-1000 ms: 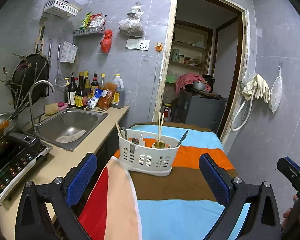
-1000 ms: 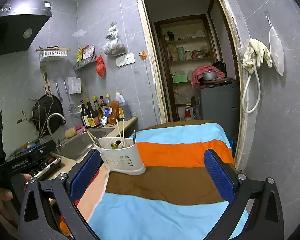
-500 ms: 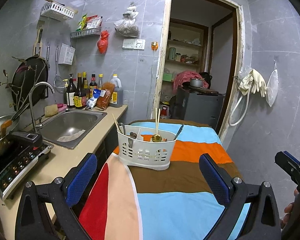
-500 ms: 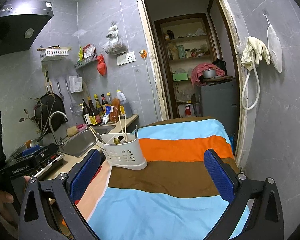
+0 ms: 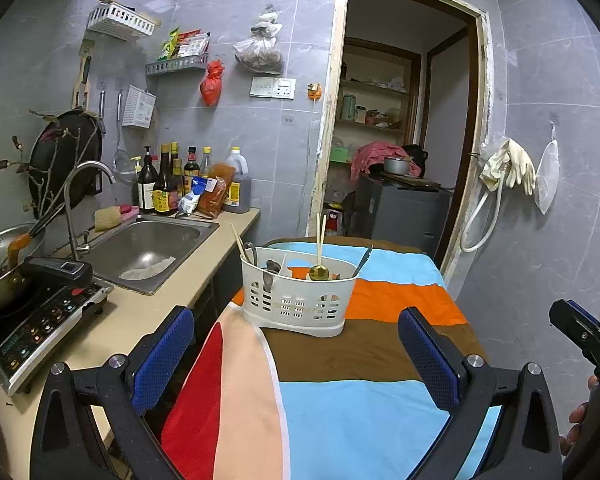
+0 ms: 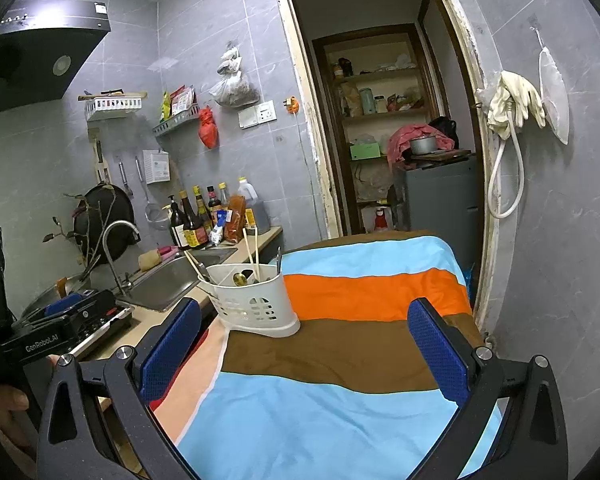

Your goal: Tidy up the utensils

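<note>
White slotted utensil caddy [image 5: 298, 298] stands upright on striped cloth-covered desk [image 5: 364, 412], at 12 o'clock from left tongs [image 5: 296, 354], 11 o'clock from right tongs [image 6: 300, 346]. Chopsticks [image 5: 320, 236], gold spoon [image 5: 319, 273], other cutlery already inside. Both tongs wide, holding nothing. No loose utensils visible: fits sorting finished, or caddy awaiting re-sort.

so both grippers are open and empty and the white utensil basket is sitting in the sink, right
Not quite. The white utensil basket is not in the sink; it stands on the striped cloth covering the table, as the left wrist view shows. The rest holds: the left gripper and right gripper are both open and empty.
</note>
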`<state>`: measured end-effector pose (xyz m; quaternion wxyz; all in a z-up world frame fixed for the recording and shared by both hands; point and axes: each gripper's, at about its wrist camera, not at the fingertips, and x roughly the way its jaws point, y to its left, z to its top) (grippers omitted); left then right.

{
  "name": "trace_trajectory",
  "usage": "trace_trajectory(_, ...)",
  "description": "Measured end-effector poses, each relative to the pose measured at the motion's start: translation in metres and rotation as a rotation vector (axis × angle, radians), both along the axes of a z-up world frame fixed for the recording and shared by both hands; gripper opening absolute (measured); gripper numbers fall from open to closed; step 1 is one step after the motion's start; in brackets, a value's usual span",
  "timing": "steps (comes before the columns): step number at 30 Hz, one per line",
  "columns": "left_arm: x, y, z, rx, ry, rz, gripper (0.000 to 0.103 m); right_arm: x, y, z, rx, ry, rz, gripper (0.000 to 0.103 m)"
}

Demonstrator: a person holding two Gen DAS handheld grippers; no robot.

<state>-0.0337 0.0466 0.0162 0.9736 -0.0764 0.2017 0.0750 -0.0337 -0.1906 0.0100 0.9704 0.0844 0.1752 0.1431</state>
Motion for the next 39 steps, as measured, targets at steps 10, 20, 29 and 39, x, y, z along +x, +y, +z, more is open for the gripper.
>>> trace_trajectory(10, 0.0, 0.002, 0.0, -0.002, -0.001, 0.002, 0.102, 0.002, 0.006, 0.004, -0.001, 0.001, 0.01, 0.101)
trace_trajectory(20, 0.0, 0.002, 0.0, -0.002, 0.0, 0.001, 0.102, 0.002, 0.008, 0.004, 0.0, 0.005, 0.008, 0.101)
trace_trajectory(29, 0.003, 0.006, 0.0, -0.01, 0.009, 0.01, 0.102, 0.005, 0.011, 0.006, 0.002, 0.008, 0.011, 0.101)
trace_trajectory(39, 0.012, 0.009, -0.002, -0.023, 0.009, 0.032, 0.102, 0.003, 0.015, 0.006, 0.002, 0.013, 0.011, 0.101)
